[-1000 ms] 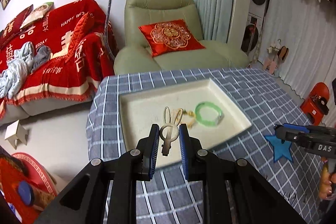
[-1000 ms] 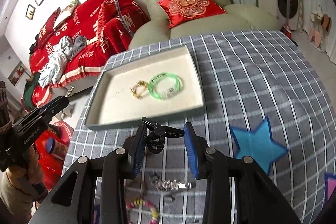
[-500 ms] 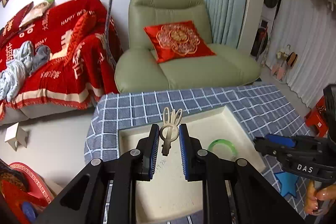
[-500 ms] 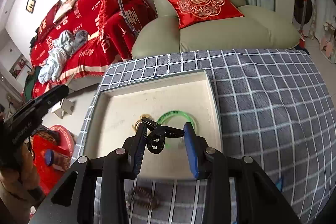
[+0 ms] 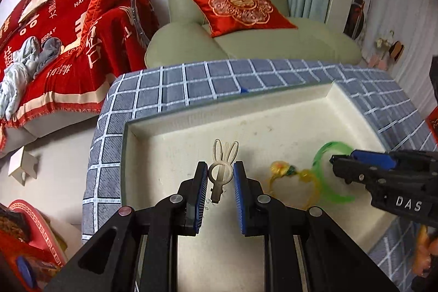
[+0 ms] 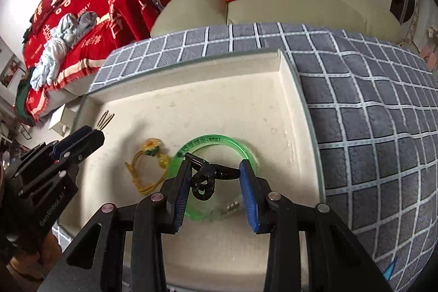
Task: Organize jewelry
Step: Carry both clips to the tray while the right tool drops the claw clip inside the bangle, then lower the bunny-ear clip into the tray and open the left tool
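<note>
Between left fingers, bunny clip.

both wrist views look forward and down, close over the cream tray. they share the green bangle and the armchair beyond.

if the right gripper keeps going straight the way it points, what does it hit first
Most likely the green bangle lying in the cream tray: its ring sits right ahead of the right gripper, which carries a black clip. Height above the tray is unclear.
</note>
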Available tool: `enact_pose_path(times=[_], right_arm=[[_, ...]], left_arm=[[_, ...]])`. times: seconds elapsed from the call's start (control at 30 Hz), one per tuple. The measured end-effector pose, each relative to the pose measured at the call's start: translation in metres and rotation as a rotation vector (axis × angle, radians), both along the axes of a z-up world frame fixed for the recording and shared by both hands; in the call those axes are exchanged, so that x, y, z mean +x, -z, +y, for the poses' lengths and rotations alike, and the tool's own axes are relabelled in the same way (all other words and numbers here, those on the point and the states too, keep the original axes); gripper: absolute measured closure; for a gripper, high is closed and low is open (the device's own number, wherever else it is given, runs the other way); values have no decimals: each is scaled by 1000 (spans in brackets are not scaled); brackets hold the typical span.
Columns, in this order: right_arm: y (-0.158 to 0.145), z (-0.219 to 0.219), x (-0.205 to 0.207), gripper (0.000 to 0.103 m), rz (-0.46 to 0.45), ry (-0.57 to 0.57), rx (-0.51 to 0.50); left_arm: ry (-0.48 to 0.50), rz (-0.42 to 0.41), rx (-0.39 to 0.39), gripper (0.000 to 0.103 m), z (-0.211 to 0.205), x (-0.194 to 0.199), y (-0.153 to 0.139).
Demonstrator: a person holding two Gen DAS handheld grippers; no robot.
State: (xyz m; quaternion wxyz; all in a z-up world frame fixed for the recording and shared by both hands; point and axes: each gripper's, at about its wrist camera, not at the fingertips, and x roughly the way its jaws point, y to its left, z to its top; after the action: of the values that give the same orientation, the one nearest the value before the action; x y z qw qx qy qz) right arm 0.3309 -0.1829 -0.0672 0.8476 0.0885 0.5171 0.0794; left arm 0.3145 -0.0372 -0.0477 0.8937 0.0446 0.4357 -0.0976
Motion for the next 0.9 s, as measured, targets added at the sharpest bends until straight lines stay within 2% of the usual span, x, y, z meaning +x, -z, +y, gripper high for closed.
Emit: enact_pose_path(times=[0.3, 0.4, 0.47, 0.63, 0.67, 0.7, 0.73, 0.9], right_arm=[[8, 4, 15, 64, -43, 9, -114], [7, 8, 15, 63, -56, 5, -140], [7, 11, 16, 58, -61, -2, -150], [2, 8, 14, 50, -67, 5, -113], [1, 7, 13, 45, -69, 9, -103], [-2, 4, 12, 32, -73, 13, -79], [-4, 3, 10, 27, -77, 15, -51], [-20, -6, -4, 24, -107, 41, 40]], left_arm=[[-21, 33, 55, 67, -7, 4, 18], [-23, 13, 107, 67, -13, 2, 16], [-21, 30, 117, 67, -14, 3, 18], [-25, 43, 118, 67, -13, 4, 19], [-25, 44, 120, 67, -13, 3, 19], [-25, 46, 119, 67, -13, 3, 19], [-25, 47, 117, 67, -13, 3, 19], [-41, 51, 98, 67, -12, 1, 19]])
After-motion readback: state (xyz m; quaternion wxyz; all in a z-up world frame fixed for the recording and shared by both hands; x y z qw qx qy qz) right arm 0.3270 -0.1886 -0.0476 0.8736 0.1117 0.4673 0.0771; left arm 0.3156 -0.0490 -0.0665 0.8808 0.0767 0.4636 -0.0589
